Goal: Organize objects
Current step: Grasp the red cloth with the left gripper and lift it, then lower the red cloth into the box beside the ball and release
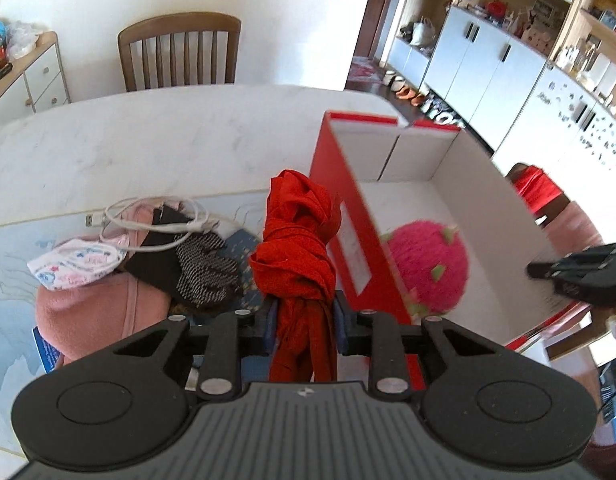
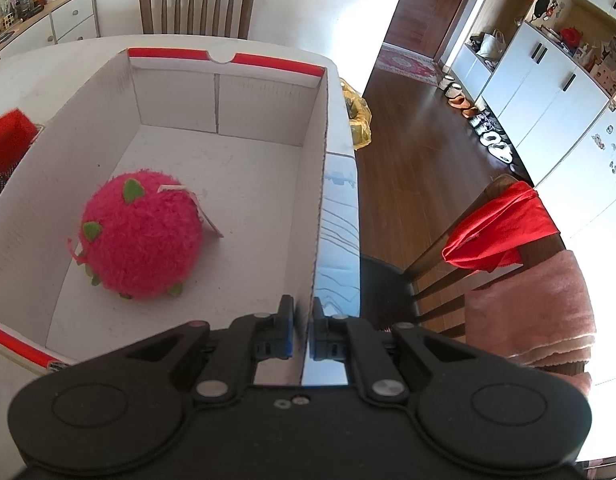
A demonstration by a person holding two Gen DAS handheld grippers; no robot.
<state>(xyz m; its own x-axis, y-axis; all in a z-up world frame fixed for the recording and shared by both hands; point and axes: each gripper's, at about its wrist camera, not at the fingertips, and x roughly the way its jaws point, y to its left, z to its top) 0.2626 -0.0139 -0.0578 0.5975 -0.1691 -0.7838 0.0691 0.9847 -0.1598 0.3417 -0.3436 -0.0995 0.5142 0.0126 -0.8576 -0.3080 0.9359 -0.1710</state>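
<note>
The red scarf (image 1: 295,256), knotted into a loose bundle, hangs pinched between the pads of the left gripper (image 1: 303,320), lifted off the table (image 1: 147,140) just beside the outer wall of the red cardboard box (image 1: 348,216). The right gripper (image 2: 301,328) is pressed together on the box's right wall, apparently steadying it. Inside the box lies only a pink plush dragon fruit (image 2: 141,236). On the mat to the left remain a white charging cable (image 1: 155,216), a patterned face mask (image 1: 77,262), a black-and-white knit piece (image 1: 203,268) and a pink cloth (image 1: 91,308). The step in hand looks like carrying the scarf to the box. The next move calls for raising it clear of the rim, swinging it over the open floor beside the plush, then letting go without trailing ends snagging the wall.
</note>
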